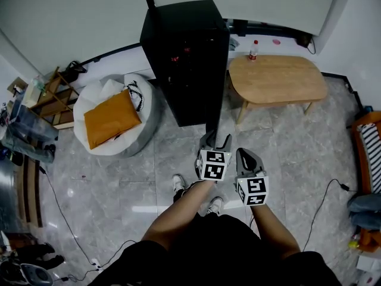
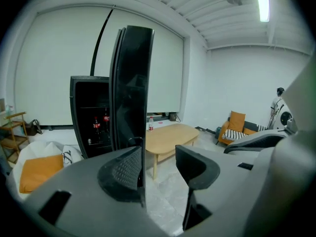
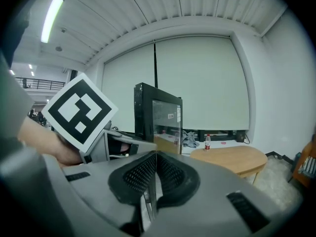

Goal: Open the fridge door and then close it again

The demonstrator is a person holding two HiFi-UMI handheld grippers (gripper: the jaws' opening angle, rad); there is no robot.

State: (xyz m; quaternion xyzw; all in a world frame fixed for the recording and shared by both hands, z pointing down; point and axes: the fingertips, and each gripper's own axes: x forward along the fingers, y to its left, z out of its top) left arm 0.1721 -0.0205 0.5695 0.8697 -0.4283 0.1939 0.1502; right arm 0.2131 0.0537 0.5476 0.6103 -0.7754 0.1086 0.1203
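Fridge point(image 2: 89, 113): stands open, bottles on its shelves; a hard shove could slam the door and topple them.
Door point(image 2: 131, 83): swung out edge-on, its free edge between the left claw's jaws.
Left claw point(image 2: 155, 164): jaws wide apart, gripping nothing; the loose door could drift.
Right claw point(image 3: 155, 174): closed tight, empty, just beside the left claw; the two could knock together.

The tall black fridge point(image 1: 181, 52) stands upright on the floor point(image 1: 137, 177); its glass-panelled door point(image 2: 132, 83) hangs wide open, seen edge-on.
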